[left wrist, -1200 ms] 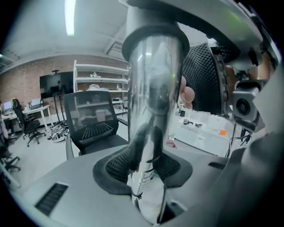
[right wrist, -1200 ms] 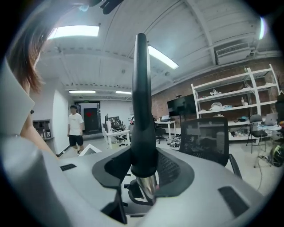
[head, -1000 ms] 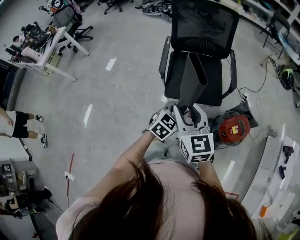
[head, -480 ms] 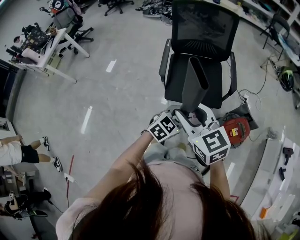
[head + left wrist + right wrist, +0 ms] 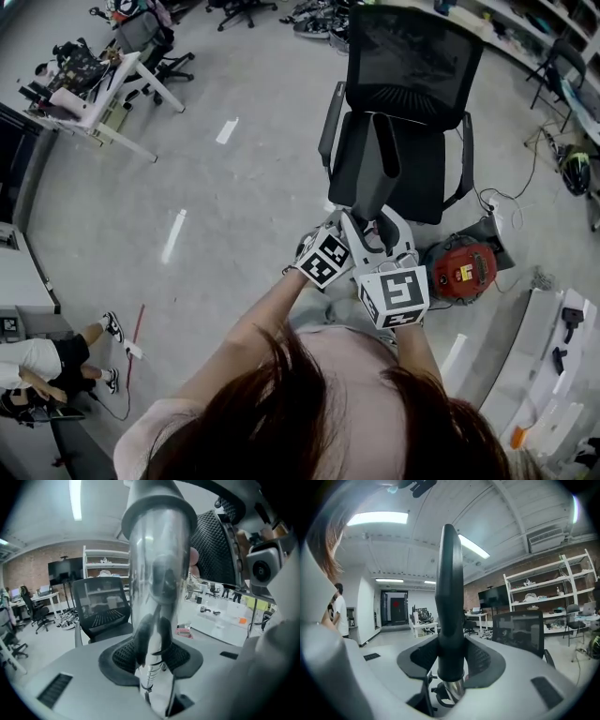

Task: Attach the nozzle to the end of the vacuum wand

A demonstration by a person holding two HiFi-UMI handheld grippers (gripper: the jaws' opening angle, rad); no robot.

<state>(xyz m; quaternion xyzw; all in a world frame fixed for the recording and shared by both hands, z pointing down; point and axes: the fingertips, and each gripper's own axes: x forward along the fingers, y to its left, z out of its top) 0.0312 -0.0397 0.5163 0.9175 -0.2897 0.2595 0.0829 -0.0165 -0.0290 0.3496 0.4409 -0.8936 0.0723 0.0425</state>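
Note:
In the head view a dark grey nozzle stands upright above both grippers, in front of a black office chair. My right gripper is shut on the nozzle's lower part. In the right gripper view the nozzle fills the gap between the jaws, and the chrome wand end shows just under its collar. My left gripper holds the shiny vacuum wand just below. In the left gripper view its jaws have just closed a little further onto the wand. The nozzle's collar sits at the wand's top.
A red vacuum cleaner lies on the floor to the right, with cables beside it. The black mesh chair stands straight ahead. A cluttered desk is far left, a white bench at the right edge, and a person's legs at lower left.
The right gripper's marker cube tilted out to the right half a second ago and has come back. The person at the left edge has walked towards the lower left. Nozzle and wand stay together.

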